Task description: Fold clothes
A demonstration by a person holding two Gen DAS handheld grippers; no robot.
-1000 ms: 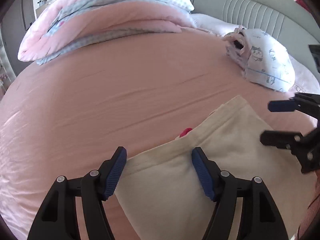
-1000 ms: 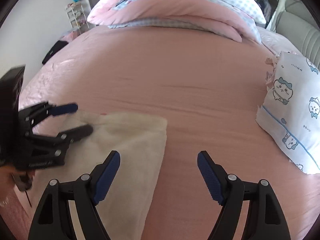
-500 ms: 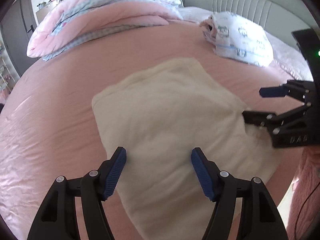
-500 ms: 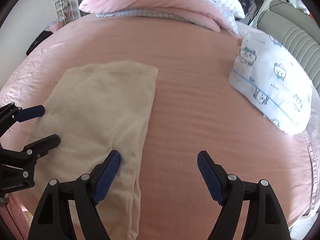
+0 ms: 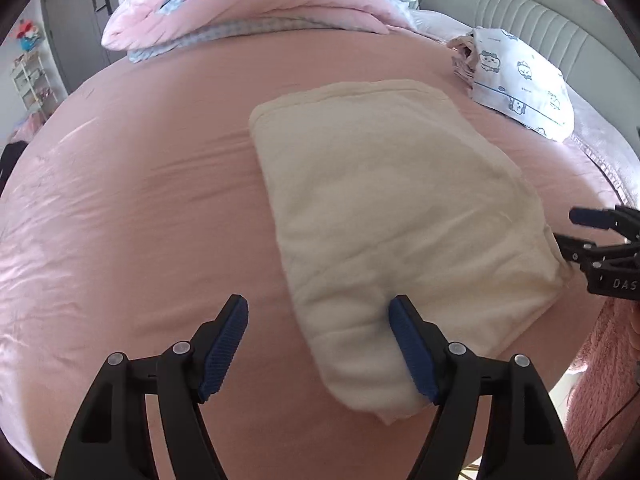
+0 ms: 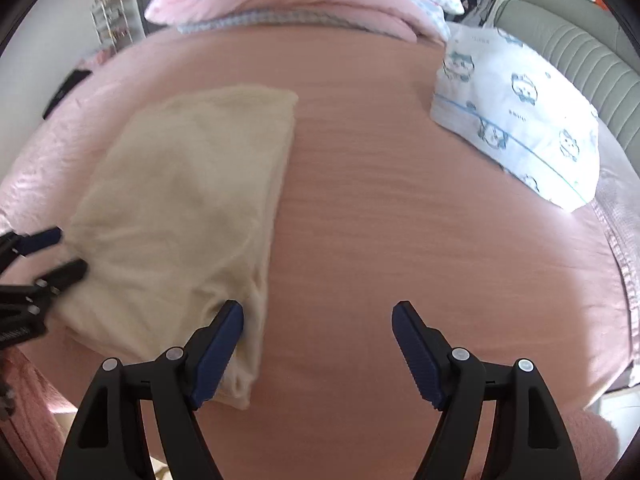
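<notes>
Nearest the left wrist camera, the left claw (image 5: 318, 342) stands with its jaws wide apart. They have just been opening, and the near left corner of the cream garment (image 5: 384, 208) lies between them without either blue pad pressing on it; the right-hand pad sits just against the fabric's edge, though contact there is hard to judge.

The right claw (image 6: 318, 344) also gapes wide and clamps nothing. Its jaws have eased inward a little, with the garment's near right corner lying under and beside its left-hand pad and only bare sheet between the 2 pads. Each claw shows at the edge of the other camera's view, at opposite near corners of the cloth.

The cream garment is folded into a thick oblong and lies flat on the pink bed sheet (image 5: 152, 168), close to the bed's near edge, its long side running away from the cameras. A pink fuzzy sleeve (image 5: 600, 380) of the person shows at the lower right of the left view.

Farther off and to the right, well apart from the garment, rests a white pillow printed with blue cartoon animals (image 6: 520, 116). At the far end of the bed lies a folded pink and blue checked quilt (image 5: 256, 4), with a grey padded headboard (image 5: 540, 20) to its right.
</notes>
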